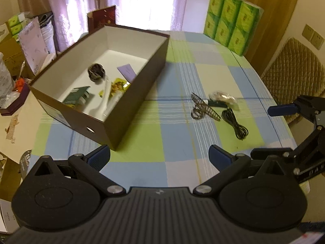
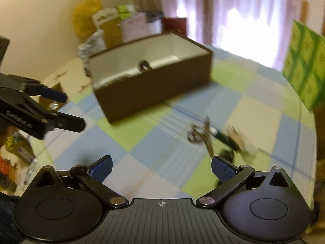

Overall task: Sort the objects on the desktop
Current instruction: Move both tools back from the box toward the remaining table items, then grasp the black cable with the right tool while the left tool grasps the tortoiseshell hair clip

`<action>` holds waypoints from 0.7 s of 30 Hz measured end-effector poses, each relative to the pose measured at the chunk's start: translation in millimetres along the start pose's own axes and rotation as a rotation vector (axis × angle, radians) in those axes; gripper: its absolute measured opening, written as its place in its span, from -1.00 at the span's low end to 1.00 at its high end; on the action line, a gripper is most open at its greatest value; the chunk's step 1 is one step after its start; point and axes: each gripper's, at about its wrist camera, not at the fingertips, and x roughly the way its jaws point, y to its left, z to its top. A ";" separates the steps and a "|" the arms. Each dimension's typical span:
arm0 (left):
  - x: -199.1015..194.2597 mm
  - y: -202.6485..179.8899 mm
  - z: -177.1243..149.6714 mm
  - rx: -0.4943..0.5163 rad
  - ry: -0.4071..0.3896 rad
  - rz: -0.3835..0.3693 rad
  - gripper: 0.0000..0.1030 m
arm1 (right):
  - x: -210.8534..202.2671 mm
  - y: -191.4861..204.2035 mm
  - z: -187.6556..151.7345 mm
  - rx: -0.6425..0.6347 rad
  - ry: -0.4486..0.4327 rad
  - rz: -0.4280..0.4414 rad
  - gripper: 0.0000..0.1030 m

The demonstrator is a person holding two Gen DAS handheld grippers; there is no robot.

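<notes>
Left gripper (image 1: 159, 159): fingers spread wide, nothing between the blue pads; it hangs above bare tablecloth, apparently free for a fresh pick.
Right gripper (image 2: 161, 169): fingers likewise spread and empty; this view is blurred, so small detail is uncertain.
Ahead-right of the left fingers: a small pile of loose items, well apart from the pads: a metal mesh hair clip (image 1: 205, 106), a coiled black cable (image 1: 236, 124) and a crinkly clear wrapped packet (image 1: 222, 97), touching or overlapping one another.
Just beyond the right fingers: the same pile, nearer this gripper, so it looks the likelier one to pick.
Ahead-left of both: the open brown box (image 1: 142, 75), already holding sorted things, presumably the destination.
Underneath: checked tablecloth (image 1: 172, 134).
Far right: green tissue packs (image 1: 231, 23), likely not being sorted.
</notes>
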 end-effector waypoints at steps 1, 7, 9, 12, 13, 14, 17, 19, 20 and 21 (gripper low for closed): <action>4.1 -2.5 -0.8 0.007 0.004 -0.012 0.97 | -0.1 -4.6 -4.4 0.015 0.005 -0.012 0.96; 25.2 -20.8 -0.3 0.093 -0.005 -0.076 0.97 | 1.6 -27.7 -22.0 0.098 0.023 -0.110 0.96; 32.4 -27.9 1.3 0.134 -0.013 -0.087 0.97 | 1.2 -33.4 -24.8 0.124 0.018 -0.138 0.96; 42.8 -36.3 4.2 0.176 -0.022 -0.104 0.97 | -0.2 -41.2 -29.4 0.155 0.002 -0.181 0.96; 46.5 -38.6 5.1 0.186 -0.025 -0.112 0.97 | 0.5 -43.8 -30.9 0.164 0.000 -0.195 0.96; 50.7 -41.1 6.0 0.195 -0.027 -0.120 0.97 | 1.5 -46.4 -33.0 0.173 -0.001 -0.206 0.96; 62.6 -46.2 8.5 0.216 -0.030 -0.140 0.97 | 7.2 -54.5 -38.9 0.203 0.000 -0.227 0.96; 71.9 -48.9 10.2 0.227 -0.027 -0.145 0.96 | 13.5 -59.6 -42.2 0.220 0.003 -0.243 0.95; 76.7 -50.0 11.1 0.232 -0.027 -0.149 0.96 | 18.0 -62.0 -43.5 0.223 0.005 -0.251 0.95; 82.5 -51.8 11.8 0.238 -0.025 -0.151 0.96 | 23.1 -63.8 -44.5 0.221 0.008 -0.259 0.89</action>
